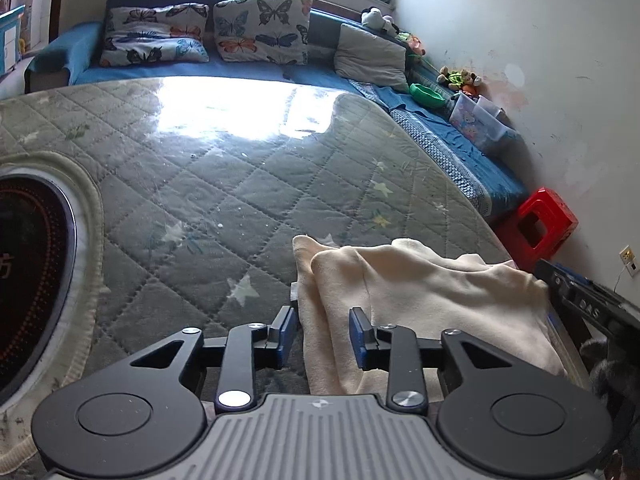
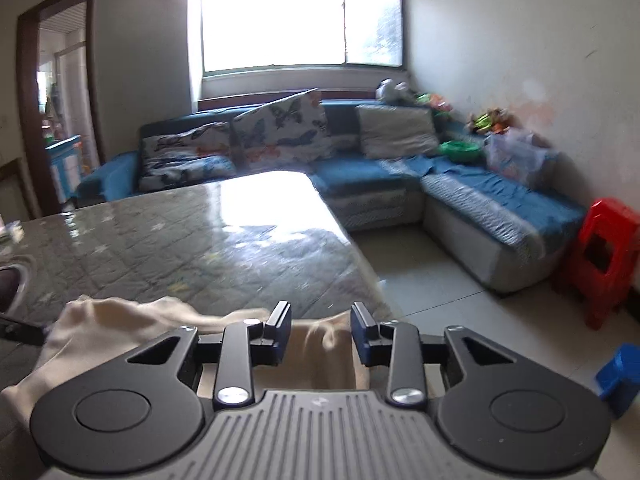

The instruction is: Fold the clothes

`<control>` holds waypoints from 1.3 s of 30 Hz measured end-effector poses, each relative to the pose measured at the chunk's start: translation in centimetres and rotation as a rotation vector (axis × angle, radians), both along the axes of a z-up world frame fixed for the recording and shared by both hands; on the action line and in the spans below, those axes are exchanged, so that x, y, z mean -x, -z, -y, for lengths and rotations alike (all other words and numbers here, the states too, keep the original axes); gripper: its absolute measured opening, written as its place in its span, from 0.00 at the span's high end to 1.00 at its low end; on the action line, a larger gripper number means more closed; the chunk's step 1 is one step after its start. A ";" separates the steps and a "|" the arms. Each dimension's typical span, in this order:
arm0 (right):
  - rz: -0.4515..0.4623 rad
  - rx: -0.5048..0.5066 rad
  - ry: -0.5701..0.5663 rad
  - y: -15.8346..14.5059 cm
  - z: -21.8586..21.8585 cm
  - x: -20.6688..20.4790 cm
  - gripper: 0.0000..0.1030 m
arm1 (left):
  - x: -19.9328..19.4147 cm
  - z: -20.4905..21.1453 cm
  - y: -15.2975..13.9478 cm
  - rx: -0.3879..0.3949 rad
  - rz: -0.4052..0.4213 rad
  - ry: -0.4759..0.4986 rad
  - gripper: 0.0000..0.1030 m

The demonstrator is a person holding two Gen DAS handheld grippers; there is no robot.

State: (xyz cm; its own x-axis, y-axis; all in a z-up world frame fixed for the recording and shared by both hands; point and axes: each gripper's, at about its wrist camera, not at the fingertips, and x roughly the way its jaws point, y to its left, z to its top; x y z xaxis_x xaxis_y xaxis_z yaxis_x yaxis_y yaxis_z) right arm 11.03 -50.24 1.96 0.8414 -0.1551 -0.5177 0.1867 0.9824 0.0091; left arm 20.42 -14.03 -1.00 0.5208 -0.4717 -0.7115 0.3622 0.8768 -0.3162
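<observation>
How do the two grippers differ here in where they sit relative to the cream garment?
The left gripper hangs over the cream garment at its left edge, above the quilted table. The right gripper is over the garment's other end at the table's edge, with floor beyond. Both have jaws open, holding nothing.

Only readable text: pale letters "DAS" on a black bar (image 1: 588, 304) at the right edge in the left wrist view. Red character on the dark round panel (image 1: 28, 264) is cut off, unreadable. Right wrist view: nothing legible.
</observation>
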 end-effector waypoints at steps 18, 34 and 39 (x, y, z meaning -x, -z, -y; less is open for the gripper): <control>-0.091 -0.047 -0.139 2.7 -2.9 -3.7 0.74 | 2.2 2.0 0.5 -0.032 0.053 0.111 0.61; -0.088 0.074 -0.289 3.0 -7.6 6.8 0.74 | 5.2 1.8 1.8 -0.116 0.109 0.127 0.56; -0.053 0.056 -0.242 2.2 -6.4 7.7 0.74 | 5.9 1.3 1.8 -0.114 0.123 0.125 0.54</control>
State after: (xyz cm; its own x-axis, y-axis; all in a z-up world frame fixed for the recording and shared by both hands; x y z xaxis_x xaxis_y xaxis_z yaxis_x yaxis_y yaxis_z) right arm 3.37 -43.89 -0.26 0.8296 0.0177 -0.5581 -0.0553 0.9972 -0.0505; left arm 14.47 -15.37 -2.76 0.5491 -0.4584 -0.6988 0.5002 0.8501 -0.1645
